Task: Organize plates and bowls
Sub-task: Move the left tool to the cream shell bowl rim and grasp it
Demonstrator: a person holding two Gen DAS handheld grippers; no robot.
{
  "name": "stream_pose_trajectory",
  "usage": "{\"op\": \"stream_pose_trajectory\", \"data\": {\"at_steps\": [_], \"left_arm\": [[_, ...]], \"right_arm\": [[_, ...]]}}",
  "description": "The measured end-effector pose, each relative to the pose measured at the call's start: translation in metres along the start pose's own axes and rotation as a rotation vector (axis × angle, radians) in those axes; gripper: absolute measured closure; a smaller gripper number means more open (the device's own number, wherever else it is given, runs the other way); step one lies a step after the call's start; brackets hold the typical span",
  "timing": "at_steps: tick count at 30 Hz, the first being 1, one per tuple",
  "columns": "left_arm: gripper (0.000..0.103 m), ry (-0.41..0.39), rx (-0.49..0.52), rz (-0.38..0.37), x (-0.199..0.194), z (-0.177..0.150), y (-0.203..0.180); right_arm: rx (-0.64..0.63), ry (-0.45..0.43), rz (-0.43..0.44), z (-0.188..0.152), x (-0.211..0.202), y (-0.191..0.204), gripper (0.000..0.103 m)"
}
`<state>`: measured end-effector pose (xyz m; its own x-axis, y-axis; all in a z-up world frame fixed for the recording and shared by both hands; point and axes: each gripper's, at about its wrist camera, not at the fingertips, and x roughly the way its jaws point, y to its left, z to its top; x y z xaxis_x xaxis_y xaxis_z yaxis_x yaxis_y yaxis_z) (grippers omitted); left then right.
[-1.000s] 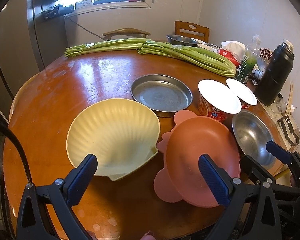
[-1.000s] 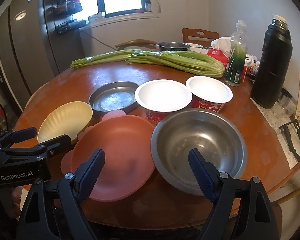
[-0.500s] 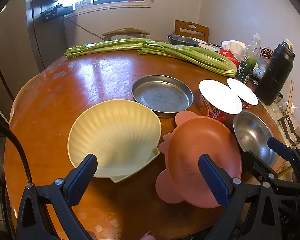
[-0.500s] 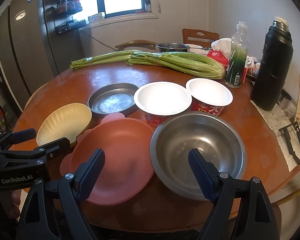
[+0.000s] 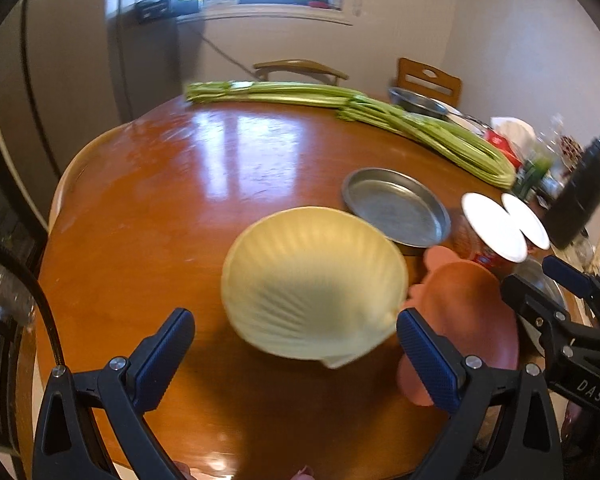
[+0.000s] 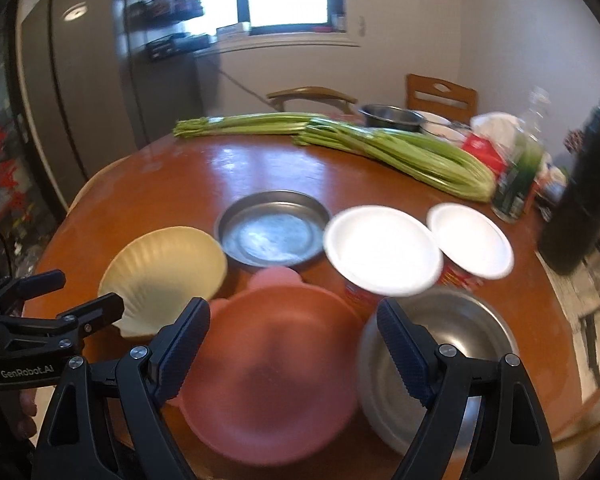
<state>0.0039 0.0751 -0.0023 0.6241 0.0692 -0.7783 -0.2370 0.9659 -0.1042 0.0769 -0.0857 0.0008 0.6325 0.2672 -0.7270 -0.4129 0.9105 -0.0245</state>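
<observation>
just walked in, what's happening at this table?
A person holds two handheld grippers over a round wooden table, sorting dishes. Both are open and empty. The left gripper faces the yellow shell-shaped bowl; the right gripper faces the pink plate, with the steel bowl beside it. A flat metal pan and two lidded cups sit behind. Nothing is stacked yet.

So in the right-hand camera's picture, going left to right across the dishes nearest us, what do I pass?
Cream shell-shaped dish → pink plate → steel bowl. The flat metal pan and the two white-lidded cups sit farther back, so I've left them out.
</observation>
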Motion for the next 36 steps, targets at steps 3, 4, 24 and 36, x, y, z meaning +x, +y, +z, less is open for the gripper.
{"op": "stream_pose_trajectory", "data": {"at_steps": [3, 4, 24, 36], "left_arm": [[0.001, 0.022, -0.041, 0.015, 0.006, 0.0, 0.02], [0.001, 0.03, -0.055, 0.019, 0.007, 0.0, 0.025], [0.003, 0.14, -0.081, -0.019, 0.055, 0.003, 0.037], [0.031, 0.15, -0.1, -0.018, 0.067, 0.005, 0.037]], "right_arm": [[-0.03, 0.02, 0.045, 0.01, 0.012, 0.013, 0.017], [-0.037, 0.035, 0.071, 0.014, 0.018, 0.018, 0.017], [-0.111, 0.216, 0.203, 0.025, 0.099, 0.057, 0.054], [-0.094, 0.225, 0.227, 0.023, 0.107, 0.051, 0.063]]}}
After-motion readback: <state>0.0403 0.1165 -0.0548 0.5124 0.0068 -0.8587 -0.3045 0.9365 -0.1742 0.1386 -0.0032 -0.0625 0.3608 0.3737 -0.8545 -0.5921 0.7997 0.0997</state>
